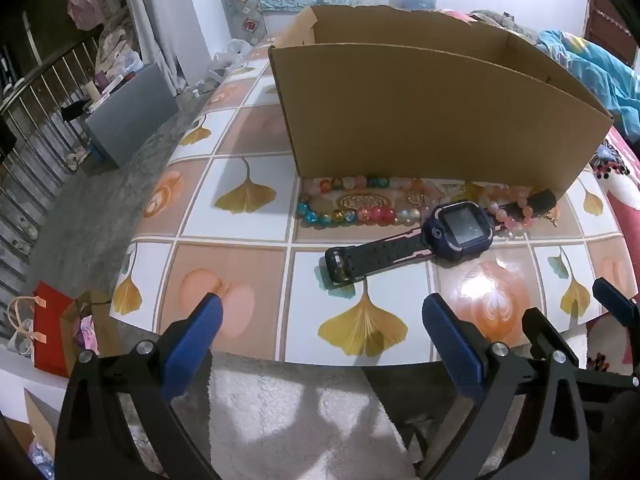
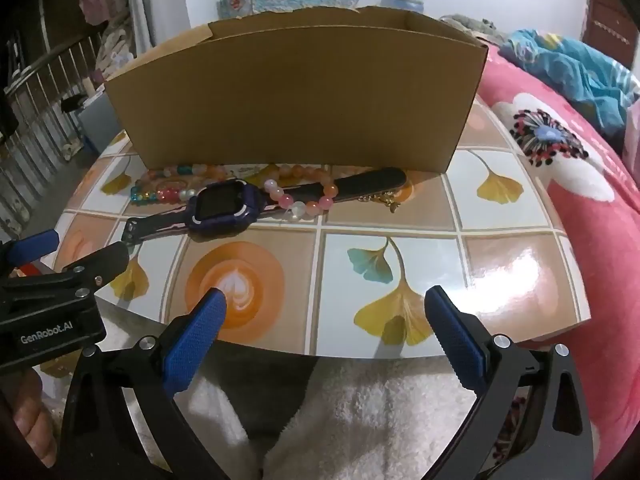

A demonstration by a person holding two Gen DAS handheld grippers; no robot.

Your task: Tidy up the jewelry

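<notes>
A dark purple watch [image 1: 460, 228] [image 2: 226, 210] with a black and pink strap lies on the tiled table [image 1: 240, 240] in front of an open cardboard box [image 1: 420, 120] [image 2: 296, 112]. Behind the watch, against the box wall, lies a multi-colour bead bracelet [image 1: 376, 214] [image 2: 168, 194]. A pink and orange bead bracelet [image 1: 516, 216] [image 2: 304, 208] drapes over the strap's far end, beside a small gold charm [image 2: 390, 202]. My left gripper [image 1: 322, 308] hangs open over the near table edge, short of the watch strap. My right gripper [image 2: 326, 300] is open too, nearer the table's right side, holding nothing.
A white fluffy cloth [image 1: 300, 412] lies below the table's near edge. A pink floral blanket [image 2: 560, 152] rises along the right side. On the floor to the left stand a grey box [image 1: 128, 116] and a red gift bag [image 1: 48, 328].
</notes>
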